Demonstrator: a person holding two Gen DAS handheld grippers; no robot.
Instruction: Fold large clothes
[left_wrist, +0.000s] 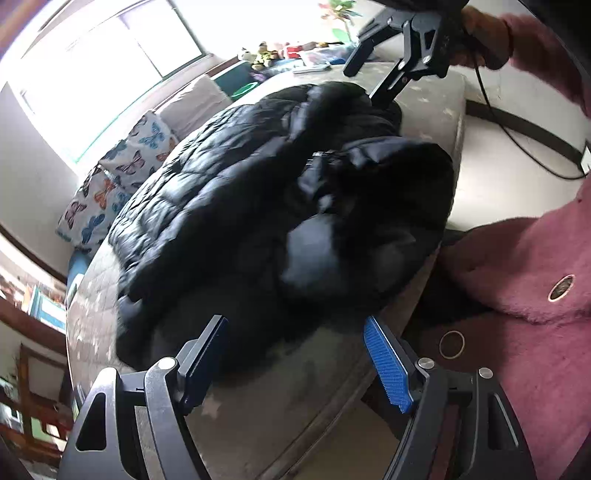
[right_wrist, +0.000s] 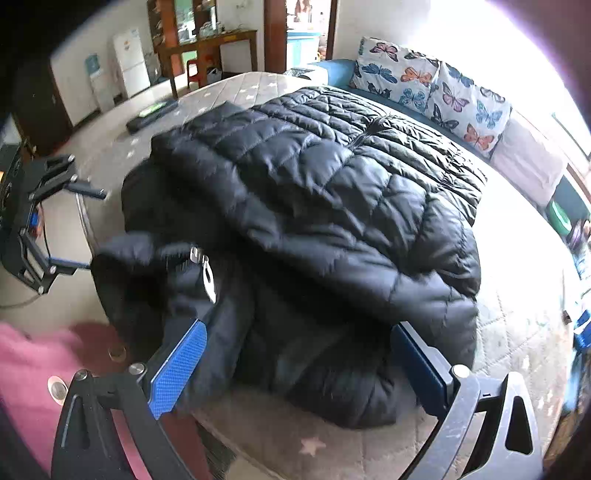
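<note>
Black quilted puffer jacket lies bunched ahead of both wide, empty fingers; left gripper and right gripper should pinch 2 outer edges, folding evenly across the mattress.

I see a black quilted puffer jacket lying partly folded on the mattress, its bunched end at the near edge.

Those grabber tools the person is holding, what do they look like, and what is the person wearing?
Each gripper, left and right, is a black metal frame with silver bolts and two flat fingers faced with blue textured pads. A black cable trails from the right one. The person wears a fuzzy pink sleeve.
</note>
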